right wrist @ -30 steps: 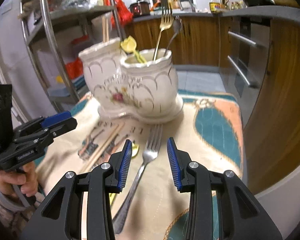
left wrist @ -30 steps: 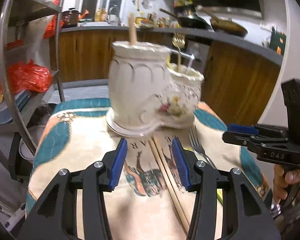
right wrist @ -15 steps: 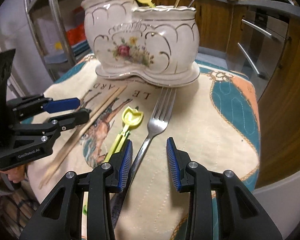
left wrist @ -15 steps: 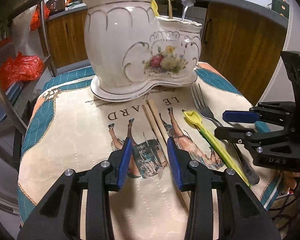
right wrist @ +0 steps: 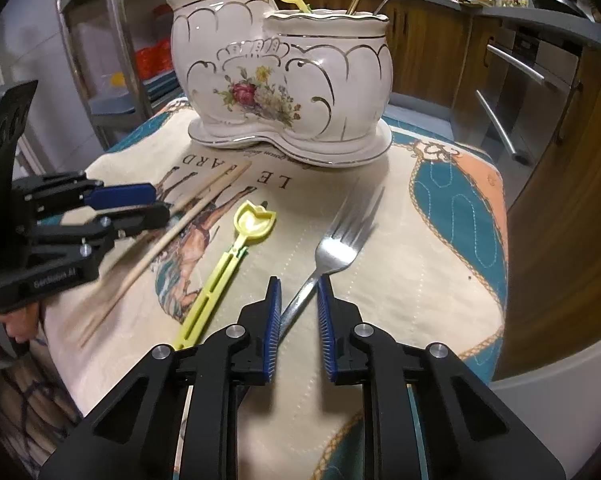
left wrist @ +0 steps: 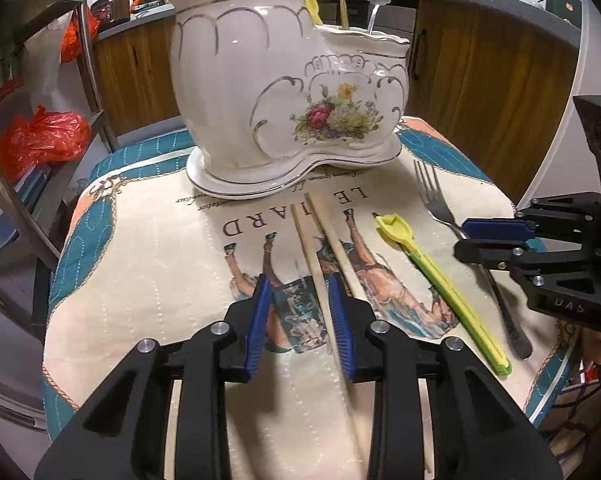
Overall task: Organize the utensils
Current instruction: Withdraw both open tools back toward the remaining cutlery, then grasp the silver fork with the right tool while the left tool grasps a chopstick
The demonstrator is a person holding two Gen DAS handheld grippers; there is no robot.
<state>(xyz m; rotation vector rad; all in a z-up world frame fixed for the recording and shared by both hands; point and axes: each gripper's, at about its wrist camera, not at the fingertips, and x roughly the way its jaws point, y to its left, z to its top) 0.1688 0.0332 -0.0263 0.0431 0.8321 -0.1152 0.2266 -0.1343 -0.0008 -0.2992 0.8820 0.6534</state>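
The left claw [left wrist: 300, 312] hangs low over the cloth-covered bench [left wrist: 148, 280], its jaws apart around one of the two pale wooden chopsticks [left wrist: 320, 248], not gripping it. The right claw [right wrist: 298, 316] straddles the handle of the silver metal fork [right wrist: 340, 240], jaws narrowly apart. The yellow-green plastic tulip-tipped pick [right wrist: 228, 268] lies between chopsticks and fork. The white floral ceramic two-pot holder [left wrist: 284, 80] stands behind them.

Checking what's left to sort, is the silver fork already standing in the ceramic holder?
No, the silver fork lies flat on the cloth in front of the ceramic holder.
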